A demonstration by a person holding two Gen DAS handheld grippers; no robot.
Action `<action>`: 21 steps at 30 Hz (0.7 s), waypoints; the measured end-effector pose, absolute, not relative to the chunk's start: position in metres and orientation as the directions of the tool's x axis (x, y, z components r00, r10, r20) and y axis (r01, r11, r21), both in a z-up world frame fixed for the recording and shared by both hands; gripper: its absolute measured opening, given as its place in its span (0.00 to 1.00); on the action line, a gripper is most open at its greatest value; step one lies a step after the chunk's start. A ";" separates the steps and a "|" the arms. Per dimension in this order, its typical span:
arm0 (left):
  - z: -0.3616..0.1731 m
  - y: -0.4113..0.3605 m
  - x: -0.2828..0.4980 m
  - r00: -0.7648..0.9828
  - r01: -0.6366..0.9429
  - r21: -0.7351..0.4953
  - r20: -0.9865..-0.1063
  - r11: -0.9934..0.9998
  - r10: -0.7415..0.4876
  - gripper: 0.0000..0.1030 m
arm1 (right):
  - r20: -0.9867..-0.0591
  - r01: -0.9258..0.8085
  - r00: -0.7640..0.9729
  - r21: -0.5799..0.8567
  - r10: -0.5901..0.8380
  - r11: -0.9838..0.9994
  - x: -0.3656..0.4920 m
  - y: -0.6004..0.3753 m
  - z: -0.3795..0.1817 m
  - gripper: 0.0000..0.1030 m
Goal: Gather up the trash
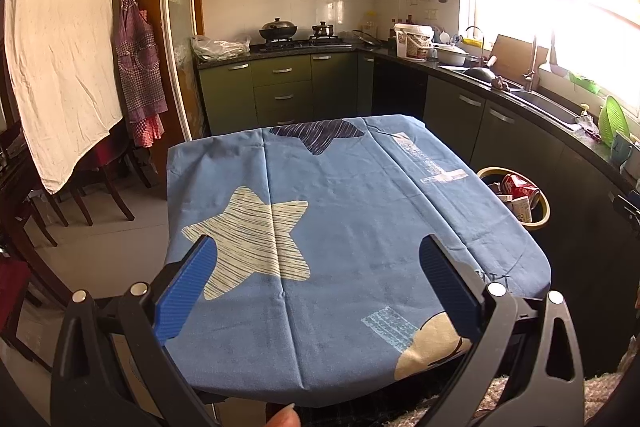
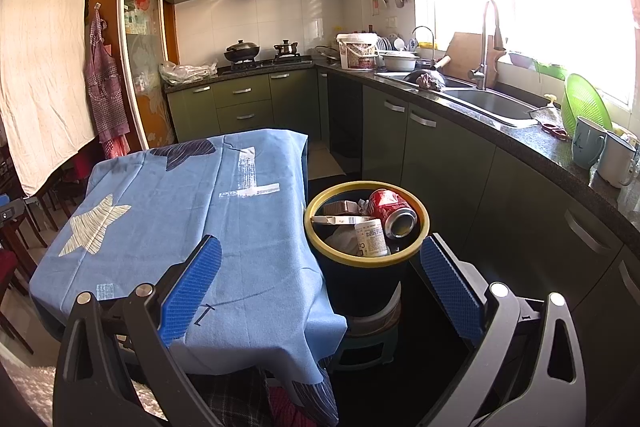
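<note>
Trash sits in the bin (image 2: 366,223) beside the worktop (image 2: 168,211), which a blue star-print cloth covers with nothing lying on it. Red can (image 2: 392,213) lies on its side at the top of the bin, open end toward the camera; white carton (image 2: 370,237) and paper scraps just beside it. Bin stands on a small stool (image 2: 370,337). Left tongs (image 1: 318,259) wide, empty, above the cloth. Right tongs (image 2: 320,261) wide, empty, near the bin's rim.
</note>
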State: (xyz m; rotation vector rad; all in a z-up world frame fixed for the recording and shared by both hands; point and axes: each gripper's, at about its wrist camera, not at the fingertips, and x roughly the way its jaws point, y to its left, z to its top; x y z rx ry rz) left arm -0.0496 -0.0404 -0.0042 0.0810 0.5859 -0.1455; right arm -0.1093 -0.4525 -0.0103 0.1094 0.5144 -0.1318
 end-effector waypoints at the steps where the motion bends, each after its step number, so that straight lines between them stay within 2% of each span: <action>1: -0.004 -0.040 -0.050 0.823 0.161 0.035 -0.556 0.986 -0.114 0.94 | -0.497 0.152 0.862 0.071 -0.097 0.986 -0.109 -0.452 -0.011 0.96; 21: -0.007 -0.042 -0.047 0.816 0.166 0.042 -0.567 0.985 -0.113 0.94 | -0.506 0.153 0.857 0.073 -0.096 0.985 -0.106 -0.451 -0.017 0.96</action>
